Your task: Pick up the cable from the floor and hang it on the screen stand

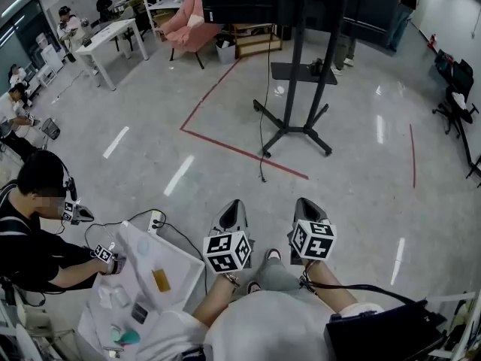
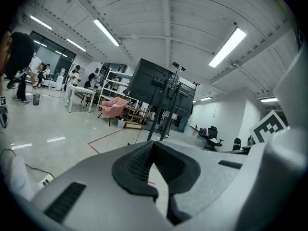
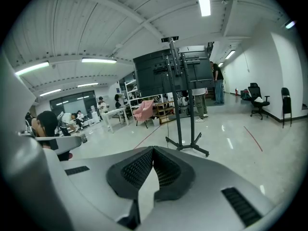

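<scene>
my left gripper (image 1: 234, 204) and right gripper (image 1: 306, 201) are closed and empty, well short of the stand (image 1: 293, 89); the cable (image 1: 261, 165) end lies just beside its base.

No words, brands or numbers can be read in any view. The only printed marks are black-and-white square code patterns, not letters. They sit on the white cube (image 1: 227, 251) of the left gripper (image 1: 234, 204) and the white cube (image 1: 313, 240) of the right gripper (image 1: 304, 202). A similar small marker (image 1: 103, 254) shows at the seated person's hand.
</scene>
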Action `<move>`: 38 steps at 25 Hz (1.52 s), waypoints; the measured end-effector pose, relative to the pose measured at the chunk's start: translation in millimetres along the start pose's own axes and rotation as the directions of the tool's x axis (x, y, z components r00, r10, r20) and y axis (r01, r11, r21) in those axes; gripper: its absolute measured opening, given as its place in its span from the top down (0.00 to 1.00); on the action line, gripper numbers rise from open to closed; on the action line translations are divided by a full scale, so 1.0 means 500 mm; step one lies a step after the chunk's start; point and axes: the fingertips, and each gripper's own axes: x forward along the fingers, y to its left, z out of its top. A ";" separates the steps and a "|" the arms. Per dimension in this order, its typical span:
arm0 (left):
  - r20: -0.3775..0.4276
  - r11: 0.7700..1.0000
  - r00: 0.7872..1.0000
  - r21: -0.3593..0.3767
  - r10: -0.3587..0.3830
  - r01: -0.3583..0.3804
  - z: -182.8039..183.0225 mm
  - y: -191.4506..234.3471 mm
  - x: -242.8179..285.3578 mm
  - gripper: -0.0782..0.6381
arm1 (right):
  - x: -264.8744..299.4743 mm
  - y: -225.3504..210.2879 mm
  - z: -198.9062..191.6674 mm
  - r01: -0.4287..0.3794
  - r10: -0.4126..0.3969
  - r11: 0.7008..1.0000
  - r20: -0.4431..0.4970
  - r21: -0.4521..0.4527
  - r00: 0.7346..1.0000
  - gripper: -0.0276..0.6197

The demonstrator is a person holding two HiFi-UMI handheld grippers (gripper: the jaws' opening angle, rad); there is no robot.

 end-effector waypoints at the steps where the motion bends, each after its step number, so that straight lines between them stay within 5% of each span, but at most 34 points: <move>1: -0.003 1.000 1.000 -0.007 0.006 -0.006 -0.002 0.007 0.007 0.89 | 0.009 -0.003 0.001 0.003 -0.003 1.000 -0.003 0.004 1.000 0.93; 21: -0.004 0.997 0.997 0.015 0.071 -0.071 0.123 0.084 0.340 0.89 | 0.380 -0.037 0.177 -0.080 0.079 0.997 -0.051 -0.004 0.996 0.93; 28: -0.006 0.997 0.997 0.029 0.075 -0.075 0.157 0.124 0.365 0.89 | 0.423 0.001 0.193 -0.097 0.096 0.995 -0.065 -0.008 0.993 0.93; 38: -0.030 0.996 0.996 0.036 0.087 -0.085 0.192 0.118 0.558 0.89 | 0.588 -0.079 0.275 -0.115 0.114 0.993 -0.089 -0.003 0.989 0.93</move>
